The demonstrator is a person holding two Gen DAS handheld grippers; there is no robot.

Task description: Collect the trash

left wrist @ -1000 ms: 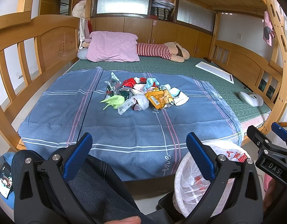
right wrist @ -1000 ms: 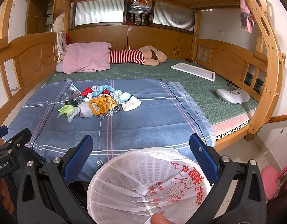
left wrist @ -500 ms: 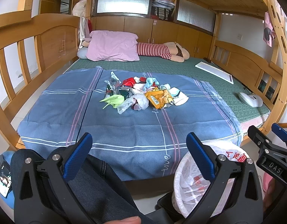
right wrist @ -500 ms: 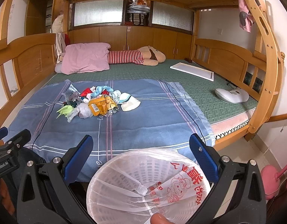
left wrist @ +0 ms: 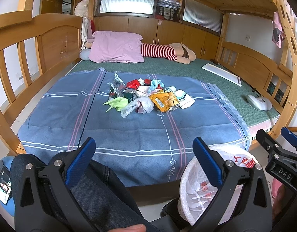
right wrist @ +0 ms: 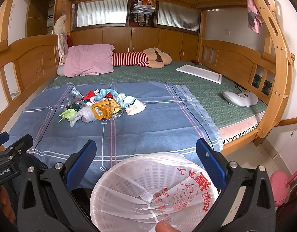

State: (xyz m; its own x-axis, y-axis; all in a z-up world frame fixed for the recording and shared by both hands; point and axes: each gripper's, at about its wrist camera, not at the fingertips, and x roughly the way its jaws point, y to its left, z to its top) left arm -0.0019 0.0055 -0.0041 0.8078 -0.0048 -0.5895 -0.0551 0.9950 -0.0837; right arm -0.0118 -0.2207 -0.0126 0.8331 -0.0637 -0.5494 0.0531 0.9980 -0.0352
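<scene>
Both of them idle: the left hand-held gripper at the bottom of its own view and the right hand-held gripper at the bottom of its view stand wide open with nothing between the blue pads, held low at the near edge of the bed, probably because no piece has been chosen yet.

Filling most of each frame is the bed, with a blue checked sheet spread over its near half, likely as a surface to keep the litter in one place. At the top centre of the left view a pink pillow lies at the far end, well apart from the work.

Low in the right view, directly under the right hand-held gripper, stands a white basket lined with a printed plastic bag; its mouth faces up and it looks empty, placed close so drops are short.

Centre of the left view, on the sheet, sits the trash pile: an orange wrapper, a crumpled clear bag, a green folded paper and a white paper cup on its side, all touching or just beside one another. Nothing is collected yet.
</scene>
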